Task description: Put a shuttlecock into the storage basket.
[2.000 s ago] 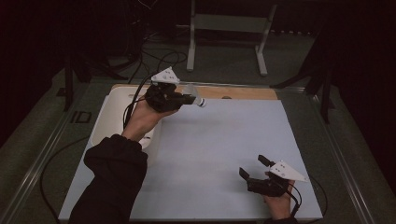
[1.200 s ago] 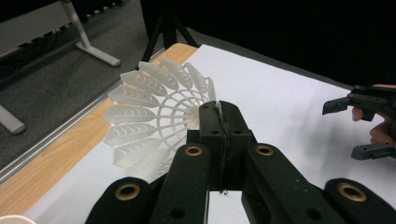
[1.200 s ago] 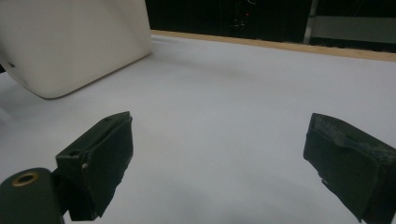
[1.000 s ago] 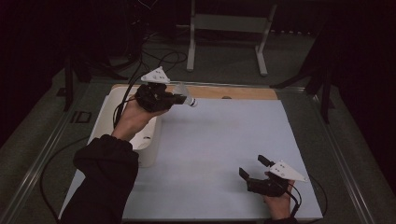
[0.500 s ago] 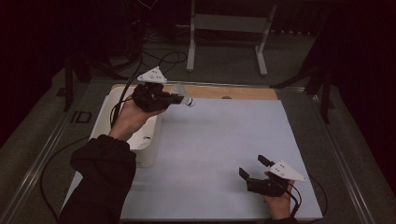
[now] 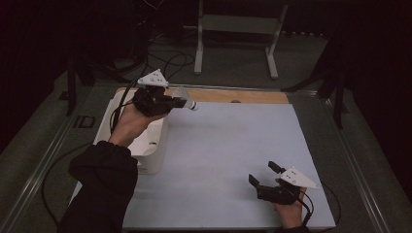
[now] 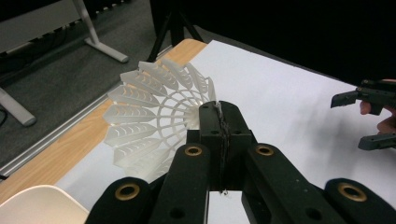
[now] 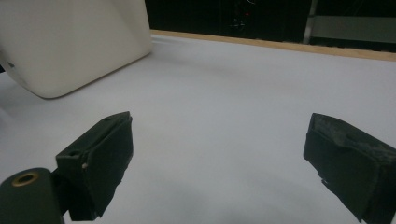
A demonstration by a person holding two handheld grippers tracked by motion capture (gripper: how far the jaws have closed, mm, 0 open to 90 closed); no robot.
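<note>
The left gripper [image 6: 167,102] holds a white shuttlecock [image 7: 156,116] — jaws clamped on its skirt — above the far end of the white box [image 6: 141,141]. The right gripper [image 6: 265,177] rests well apart from the box, jaws spread wide.

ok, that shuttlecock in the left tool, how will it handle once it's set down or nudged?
Probably very light: the shuttlecock has a thin, open lattice skirt. That skirt looks flexible and could deform, since the left tool is shut on its narrow end. Laid on the white table sheet, its cone shape would likely roll in a curve rather than straight.
</note>
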